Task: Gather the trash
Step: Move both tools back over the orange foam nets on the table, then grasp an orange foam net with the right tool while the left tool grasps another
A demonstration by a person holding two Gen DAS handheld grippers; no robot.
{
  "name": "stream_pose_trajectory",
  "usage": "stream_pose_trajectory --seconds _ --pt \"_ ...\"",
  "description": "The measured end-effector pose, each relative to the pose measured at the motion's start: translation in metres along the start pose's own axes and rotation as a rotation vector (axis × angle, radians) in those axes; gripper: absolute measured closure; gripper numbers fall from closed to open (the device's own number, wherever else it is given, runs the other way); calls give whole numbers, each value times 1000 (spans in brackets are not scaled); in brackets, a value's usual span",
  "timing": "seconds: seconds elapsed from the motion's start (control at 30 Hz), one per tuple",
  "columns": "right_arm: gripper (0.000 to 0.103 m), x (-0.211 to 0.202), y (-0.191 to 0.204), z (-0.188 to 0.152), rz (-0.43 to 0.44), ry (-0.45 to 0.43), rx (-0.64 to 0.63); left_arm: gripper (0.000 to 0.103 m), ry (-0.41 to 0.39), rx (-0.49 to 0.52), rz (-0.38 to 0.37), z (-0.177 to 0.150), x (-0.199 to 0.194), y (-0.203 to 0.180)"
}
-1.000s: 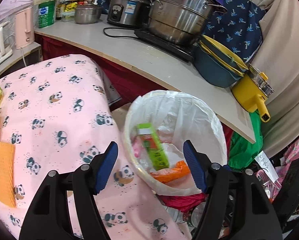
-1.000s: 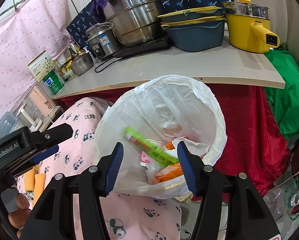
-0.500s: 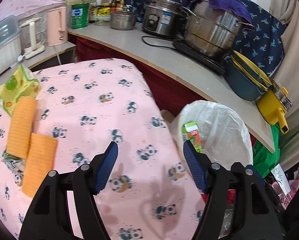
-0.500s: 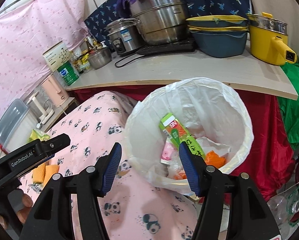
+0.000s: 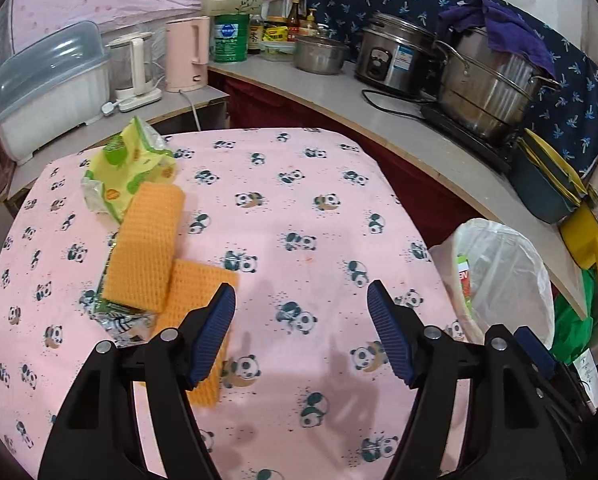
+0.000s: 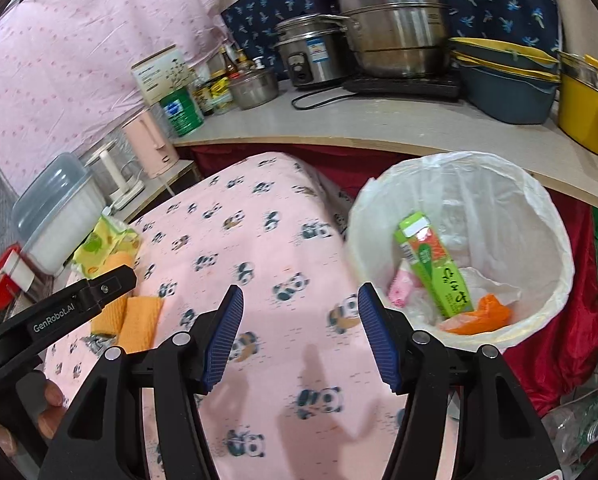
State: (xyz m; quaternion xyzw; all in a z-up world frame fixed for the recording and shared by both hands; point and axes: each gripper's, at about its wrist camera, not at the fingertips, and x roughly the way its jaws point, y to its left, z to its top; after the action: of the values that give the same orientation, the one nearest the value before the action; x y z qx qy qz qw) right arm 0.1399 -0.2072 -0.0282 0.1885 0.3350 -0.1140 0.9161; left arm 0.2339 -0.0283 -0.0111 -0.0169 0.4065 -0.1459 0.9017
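A: Trash left on the desk (image 5: 299, 208)?
B: Both tools, left (image 5: 301, 334) and right (image 6: 299, 336), are released and empty; the left one's jaws are opening. At ten o'clock, two orange cloths (image 5: 149, 252) pin a wrapper (image 5: 117, 318). Beyond lies a yellow packet (image 5: 127, 168).
A: And the bin (image 6: 539, 208)?
B: Two o'clock, at the desk's edge, so drops are short. A carton (image 6: 435, 268) is already inside.

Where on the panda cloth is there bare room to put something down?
Bare: the cloth from the orange pieces across to the bin. Crowded: its left edge, where those pieces, a yellow-green packet and wrappers lie.
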Motion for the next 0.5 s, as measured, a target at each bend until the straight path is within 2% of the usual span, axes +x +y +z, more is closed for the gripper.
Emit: stream_pose_trajectory --seconds 0.23,0.5 --pt "45 17 51 -19 52 59 -75 34 10 -82 50 -7 -7 55" --pt "45 35 102 -42 105 125 -158 34 6 -123 158 -14 -13 105"
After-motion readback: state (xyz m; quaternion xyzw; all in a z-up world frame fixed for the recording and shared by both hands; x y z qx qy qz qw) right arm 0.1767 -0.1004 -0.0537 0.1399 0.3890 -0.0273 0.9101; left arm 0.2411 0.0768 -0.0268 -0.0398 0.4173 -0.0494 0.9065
